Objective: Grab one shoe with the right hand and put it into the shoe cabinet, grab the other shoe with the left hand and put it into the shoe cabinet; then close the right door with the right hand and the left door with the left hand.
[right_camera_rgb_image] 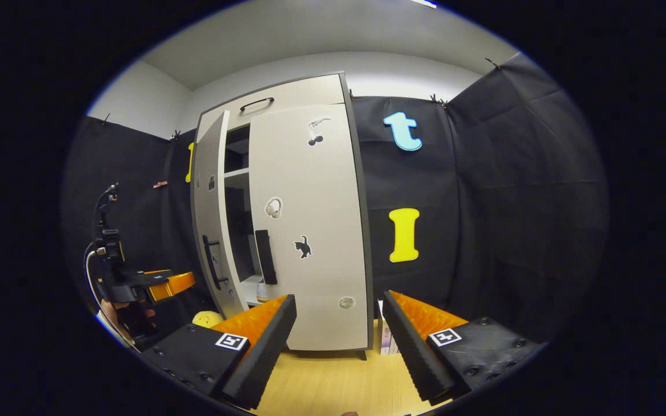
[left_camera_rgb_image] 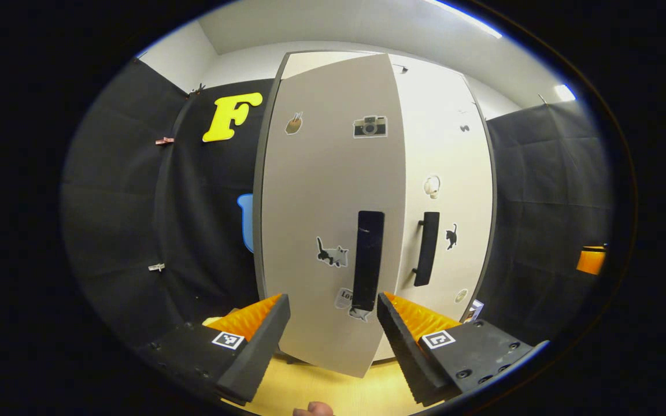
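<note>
The left claw (left_camera_rgb_image: 333,323) is spread wide with nothing between its fingers (left_camera_rgb_image: 263,341), whose inner faces are ridged like saw teeth. It hangs just in front of the shoe cabinet's left door (left_camera_rgb_image: 321,190), a flat pale panel that stands ajar, its lower edge above the floor between the fingers. A long black bar handle (left_camera_rgb_image: 367,260) runs upright on that door, close ahead of the claw's gap but not touched. Small stickers dot the panel: a camera near the top and a cat beside the handle.

Next to it, the right door (left_camera_rgb_image: 448,190) is the same smooth pale board with its own black handle (left_camera_rgb_image: 427,248) and a few stickers. The floor (left_camera_rgb_image: 339,393) below is light wood-grain.

In the right gripper view the right claw (right_camera_rgb_image: 339,341) is likewise released and empty, held well back from the shoe cabinet (right_camera_rgb_image: 287,214). From here the right door lies flush with the carcass, while the left door is swung outward, leaving a dark slot through which shelves (right_camera_rgb_image: 237,173) show. Something pale sits on a low shelf (right_camera_rgb_image: 261,289) inside; I cannot tell whether it is a shoe. A curved black handle (right_camera_rgb_image: 256,104) sits on the top panel.

Far to the left in this view, the left claw shows beside the open door, gripped by a hand (right_camera_rgb_image: 116,318). A rounded yellow object (right_camera_rgb_image: 207,319) lies on the floor near it.
</note>
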A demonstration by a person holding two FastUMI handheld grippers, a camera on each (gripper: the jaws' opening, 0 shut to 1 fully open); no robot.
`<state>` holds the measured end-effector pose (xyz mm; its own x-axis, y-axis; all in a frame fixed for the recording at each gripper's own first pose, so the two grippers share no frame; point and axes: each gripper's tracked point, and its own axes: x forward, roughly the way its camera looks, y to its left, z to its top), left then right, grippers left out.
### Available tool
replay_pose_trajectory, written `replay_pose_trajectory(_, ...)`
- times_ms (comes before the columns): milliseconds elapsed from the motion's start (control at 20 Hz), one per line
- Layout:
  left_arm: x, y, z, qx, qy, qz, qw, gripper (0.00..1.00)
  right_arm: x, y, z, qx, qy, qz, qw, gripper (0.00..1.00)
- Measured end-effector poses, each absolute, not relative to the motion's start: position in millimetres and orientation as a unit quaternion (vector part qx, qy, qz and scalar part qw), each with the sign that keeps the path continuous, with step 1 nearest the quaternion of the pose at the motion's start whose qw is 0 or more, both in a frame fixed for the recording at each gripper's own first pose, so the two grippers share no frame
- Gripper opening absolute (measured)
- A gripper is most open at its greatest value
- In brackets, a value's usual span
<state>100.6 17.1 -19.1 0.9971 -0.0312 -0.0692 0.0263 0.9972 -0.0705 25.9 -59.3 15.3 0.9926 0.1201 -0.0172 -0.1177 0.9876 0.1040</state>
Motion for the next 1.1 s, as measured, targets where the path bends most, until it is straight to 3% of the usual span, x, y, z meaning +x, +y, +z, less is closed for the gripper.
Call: replay_pose_trajectory(1100, 45, -5, 12, -0.025, -0.001, -0.042, 0.999, 0.95, 19, -5, 23, 0.023, -0.005, 0.109, 0.994, 0.98)
